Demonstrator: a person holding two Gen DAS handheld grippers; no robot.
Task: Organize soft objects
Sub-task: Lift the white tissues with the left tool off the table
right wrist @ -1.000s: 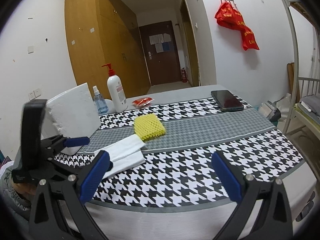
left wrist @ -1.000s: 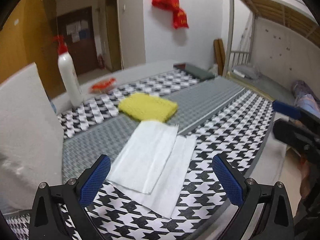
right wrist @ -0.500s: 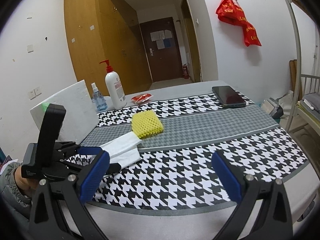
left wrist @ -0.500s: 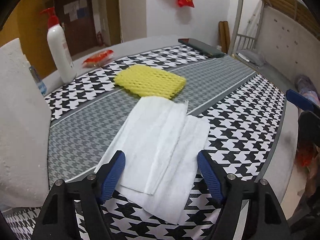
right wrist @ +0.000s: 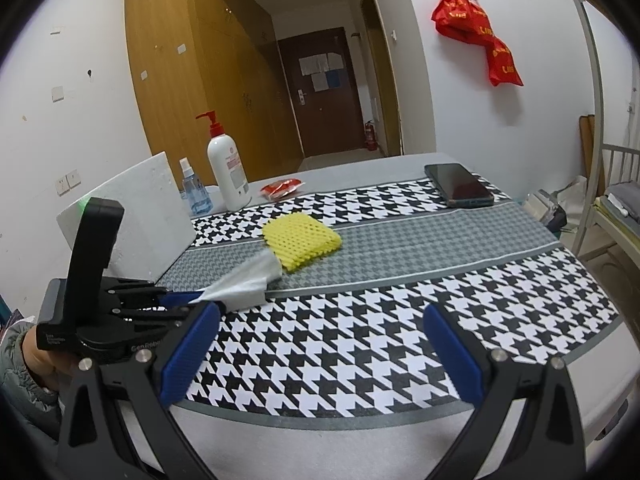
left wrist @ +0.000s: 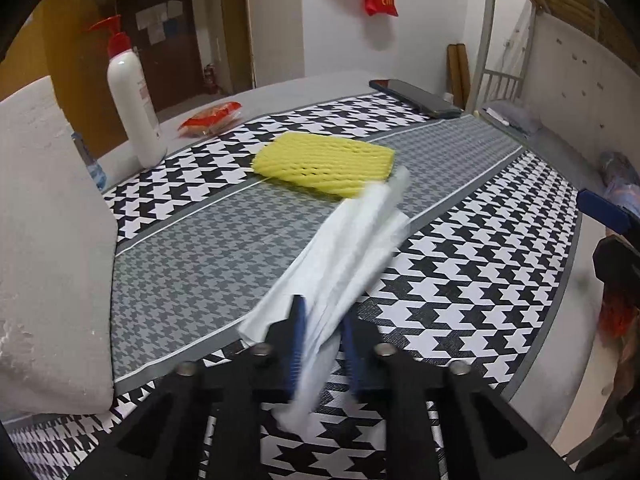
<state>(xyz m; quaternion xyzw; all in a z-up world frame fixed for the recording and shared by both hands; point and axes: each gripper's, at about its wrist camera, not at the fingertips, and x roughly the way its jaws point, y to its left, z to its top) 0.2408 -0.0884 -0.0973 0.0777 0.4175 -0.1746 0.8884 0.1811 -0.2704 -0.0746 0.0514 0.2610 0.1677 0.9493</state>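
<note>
Two hand-held grippers are working over the houndstooth-patterned bench (right wrist: pixel 360 344). The left hand-held gripper (left wrist: pixel 320 344) is pinching the near end of the white crumpled paper tissue (left wrist: pixel 352 248), bunching it; its far end is touching the yellow foam mesh pad (left wrist: pixel 324 162). The right hand-held gripper (right wrist: pixel 320 348) is hovering with jaws spread, holding nothing.

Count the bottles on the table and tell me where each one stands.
2. The white pump bottle stands at the table's far left edge, and the small blue spray bottle stands just left of it, beside the white foam block. More could hide behind the block.
</note>
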